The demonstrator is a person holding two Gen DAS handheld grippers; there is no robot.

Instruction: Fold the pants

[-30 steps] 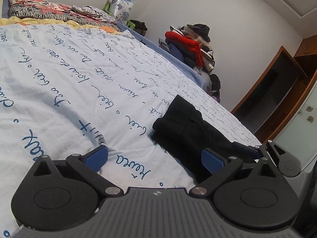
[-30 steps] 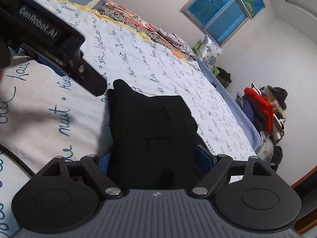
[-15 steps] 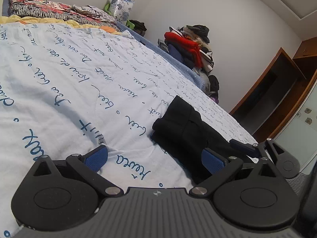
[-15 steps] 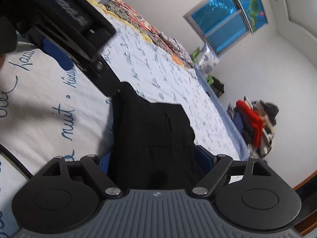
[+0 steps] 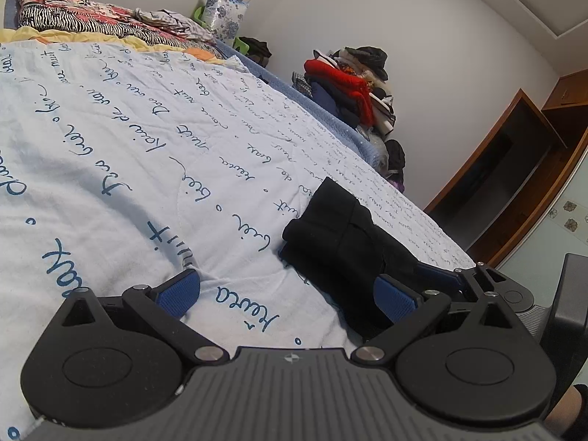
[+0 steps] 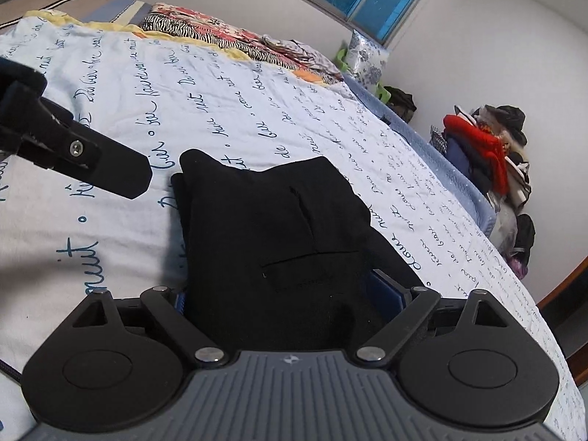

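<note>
The black pants [image 6: 279, 228] lie folded into a compact bundle on the pale blue bedspread with dark blue script [image 6: 228, 110]. In the left wrist view the bundle [image 5: 341, 235] sits to the right of my left gripper [image 5: 286, 294], which is open and empty over the spread. My right gripper [image 6: 290, 294] is open, its blue pads on either side of the near end of the bundle. The right gripper also shows in the left wrist view [image 5: 477, 283], and the left gripper's finger in the right wrist view [image 6: 92, 161].
Patterned bedding [image 5: 92, 14] and a floral pillow [image 5: 224, 18] lie at the head of the bed. A heap of clothes [image 5: 352, 84] stands past the bed's far side. A wooden wardrobe [image 5: 514, 169] stands at the right wall.
The right gripper's view has swung and the left gripper has shifted left in it. The pants bundle has stayed in place. The left wrist view is almost unchanged.
</note>
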